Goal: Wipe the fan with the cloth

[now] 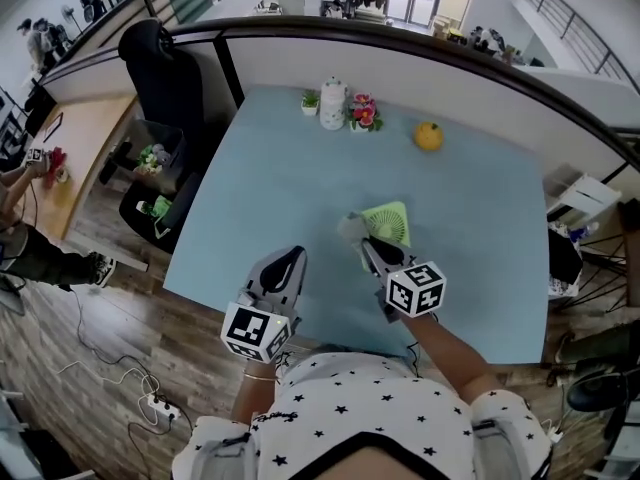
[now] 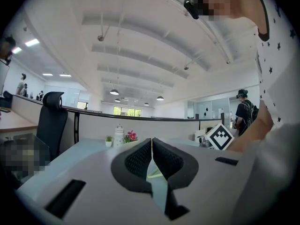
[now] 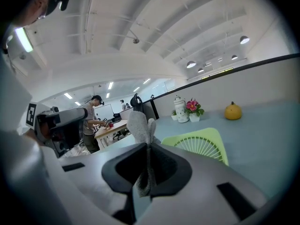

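1. My right gripper [image 1: 366, 245] has its jaws pressed together on the grey cloth [image 1: 350, 228]. In the right gripper view the cloth [image 3: 139, 125] is pinched between the dark pads [image 3: 165, 165], and a bunch of it sticks up past the tips.
2. My left gripper [image 1: 290, 254] is closed too. In the left gripper view its tips [image 2: 152, 142] meet with nothing held between them.
3. The green fan [image 1: 388, 223] lies flat on the pale blue table [image 1: 270, 183], right of the middle and just beyond my right gripper. The cloth sits at the fan's left edge; I cannot tell whether they touch.
4. From the right gripper view the fan [image 3: 201, 144] shows its ribbed grille, just right of the raised cloth.
5. My left gripper hangs over the near part of the table, left of the right one and apart from the fan.
6. Along the far edge stand a small potted plant [image 1: 311, 99], a white jar [image 1: 332, 103] and pink flowers [image 1: 362, 113], close together.
7. A yellow-orange fruit [image 1: 429, 136] sits to their right, well apart from the fan.
8. A black office chair [image 1: 165, 78] stands off the table's far left corner.
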`<action>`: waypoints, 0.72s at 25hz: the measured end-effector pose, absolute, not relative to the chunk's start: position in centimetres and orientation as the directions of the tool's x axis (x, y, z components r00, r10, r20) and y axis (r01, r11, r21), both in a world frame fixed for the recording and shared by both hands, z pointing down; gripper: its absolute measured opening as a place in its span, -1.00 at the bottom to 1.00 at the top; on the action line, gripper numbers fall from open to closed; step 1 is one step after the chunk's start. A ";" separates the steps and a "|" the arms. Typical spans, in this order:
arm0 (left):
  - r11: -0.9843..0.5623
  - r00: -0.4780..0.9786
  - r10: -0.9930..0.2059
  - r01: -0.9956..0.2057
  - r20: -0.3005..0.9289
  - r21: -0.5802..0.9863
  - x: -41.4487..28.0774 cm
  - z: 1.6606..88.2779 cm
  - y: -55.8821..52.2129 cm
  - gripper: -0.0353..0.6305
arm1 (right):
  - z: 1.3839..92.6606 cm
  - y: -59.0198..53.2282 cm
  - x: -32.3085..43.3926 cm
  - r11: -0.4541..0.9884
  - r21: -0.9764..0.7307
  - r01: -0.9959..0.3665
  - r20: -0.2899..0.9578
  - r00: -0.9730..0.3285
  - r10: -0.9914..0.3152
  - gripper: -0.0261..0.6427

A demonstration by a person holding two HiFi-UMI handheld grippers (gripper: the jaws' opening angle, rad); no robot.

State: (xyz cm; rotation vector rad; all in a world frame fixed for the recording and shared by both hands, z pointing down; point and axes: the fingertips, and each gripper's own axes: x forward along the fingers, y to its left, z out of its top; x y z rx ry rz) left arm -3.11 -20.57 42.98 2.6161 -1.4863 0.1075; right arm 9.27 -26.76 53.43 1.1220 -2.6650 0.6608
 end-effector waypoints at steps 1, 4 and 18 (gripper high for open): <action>-0.507 0.513 -0.849 -0.859 0.129 0.076 -3.3 43.1 -20.7 -0.80 | 53.6 -27.0 9.0 0.619 -0.329 -0.713 0.327 -0.701 -0.634 -0.85; -0.504 0.510 -0.848 -0.860 0.145 0.076 -3.9 43.6 -20.7 -0.80 | 54.5 -27.4 8.4 0.618 -0.327 -0.716 0.345 -0.698 -0.627 -0.85; -0.442 0.451 -0.876 -0.892 0.173 0.088 -4.9 44.0 -20.7 -0.80 | 56.4 -29.3 8.6 0.624 -0.308 -0.718 0.403 -0.693 -0.598 -0.85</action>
